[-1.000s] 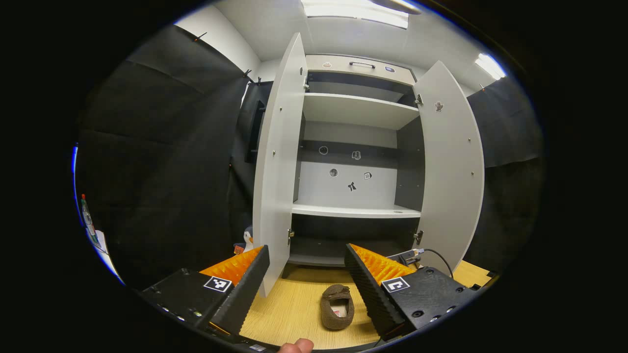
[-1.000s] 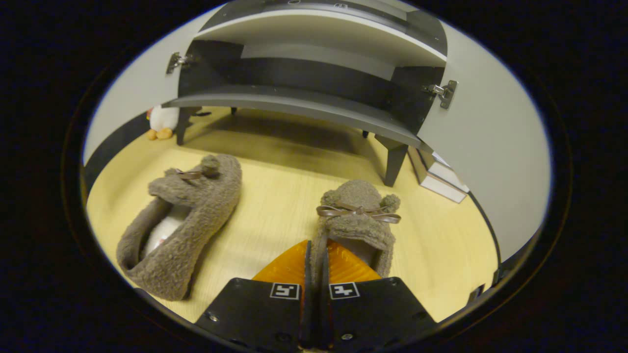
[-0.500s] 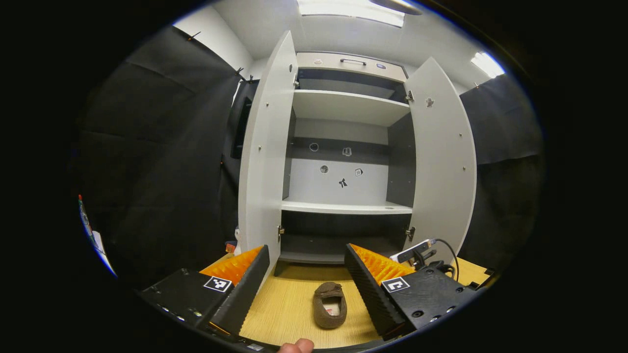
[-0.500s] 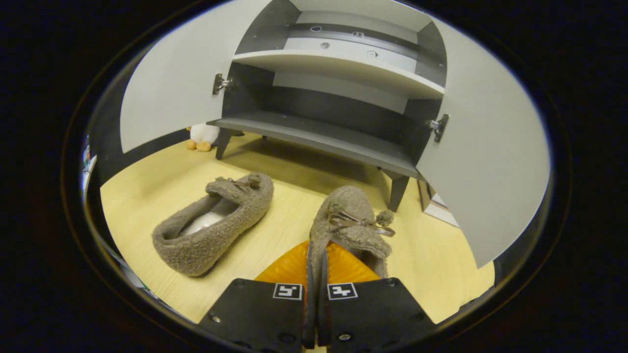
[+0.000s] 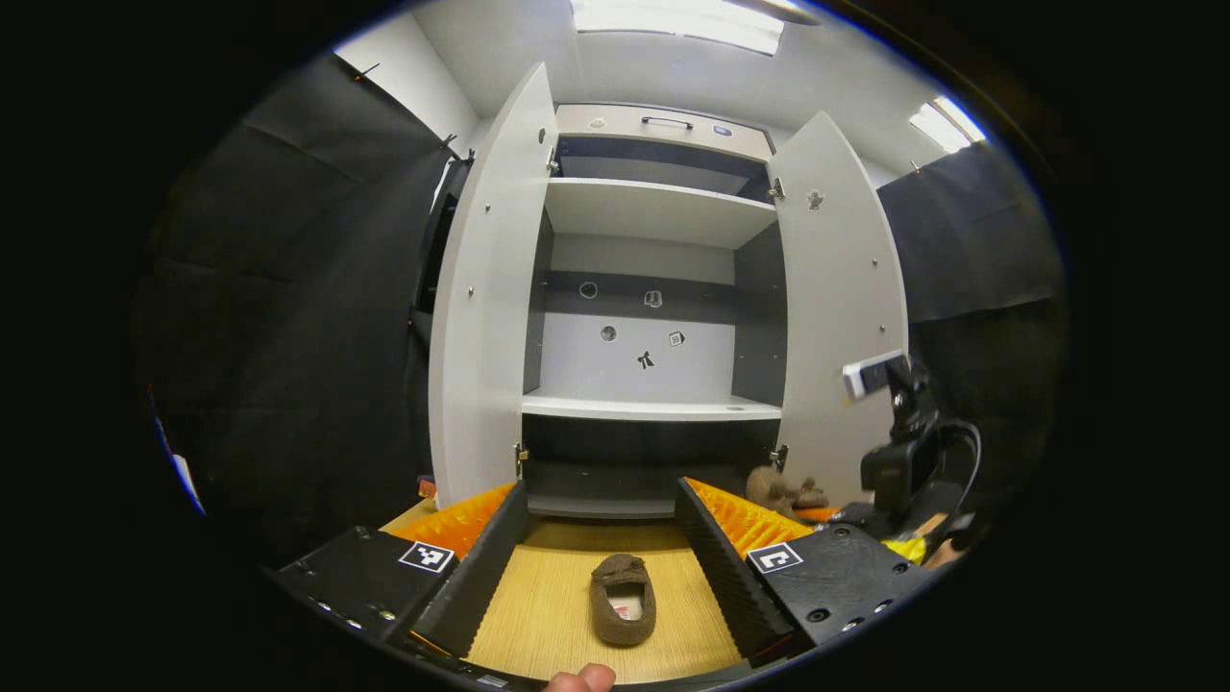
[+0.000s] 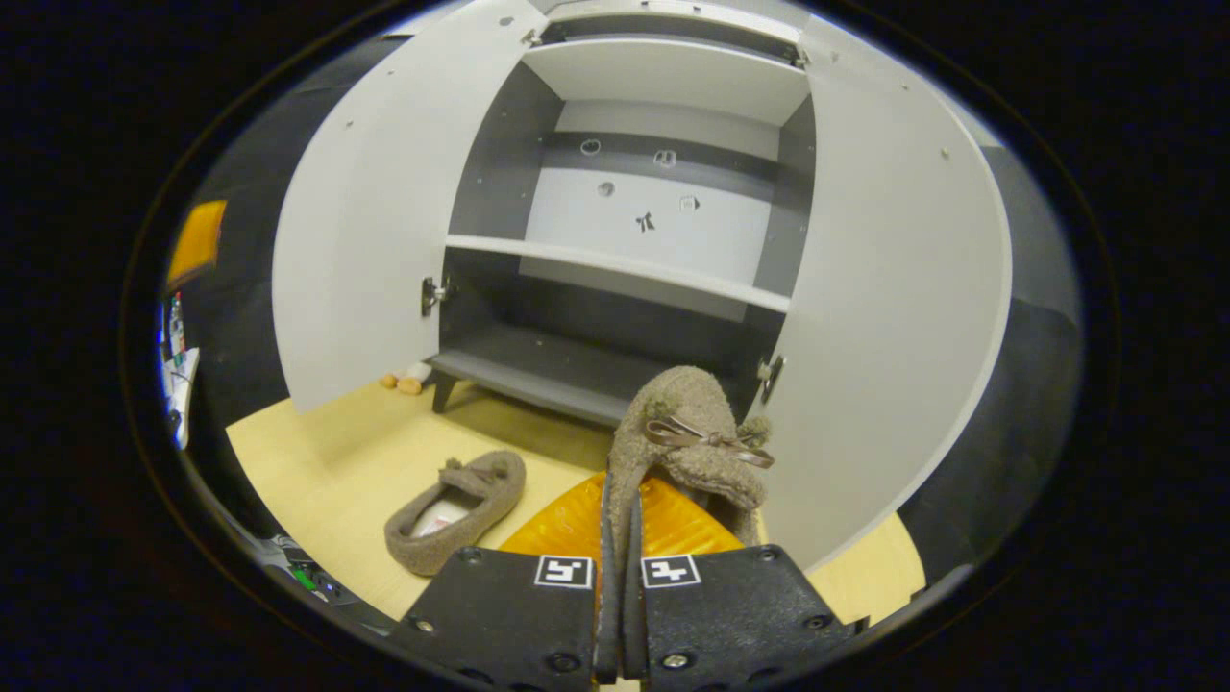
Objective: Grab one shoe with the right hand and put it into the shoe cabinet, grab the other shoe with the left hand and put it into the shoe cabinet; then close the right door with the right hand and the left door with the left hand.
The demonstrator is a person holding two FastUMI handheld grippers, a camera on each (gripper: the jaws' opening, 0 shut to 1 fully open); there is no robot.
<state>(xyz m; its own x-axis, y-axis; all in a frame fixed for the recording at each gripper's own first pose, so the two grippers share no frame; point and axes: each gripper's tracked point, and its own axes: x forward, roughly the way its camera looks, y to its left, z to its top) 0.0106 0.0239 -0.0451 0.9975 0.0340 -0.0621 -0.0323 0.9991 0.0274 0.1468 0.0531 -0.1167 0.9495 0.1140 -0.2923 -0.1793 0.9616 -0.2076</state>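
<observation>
Right gripper (image 6: 618, 538), clamped on one slipper (image 6: 687, 432), has lifted it off the floor (image 6: 317, 461) toward the cabinet (image 6: 615, 264); placement pending. Left gripper (image 5: 601, 524) stays wide open, empty, above the other slipper (image 5: 623, 600).

**Right gripper clamped, left gripper spread**

The right gripper (image 6: 617, 538) has its orange fingers (image 6: 562, 524) pressed together on the heel edge of a fuzzy shoe (image 6: 687, 437), lifted off the floor. The left gripper (image 5: 601, 524) hangs level, fingers (image 5: 740, 524) wide apart, gripping nothing.
</observation>
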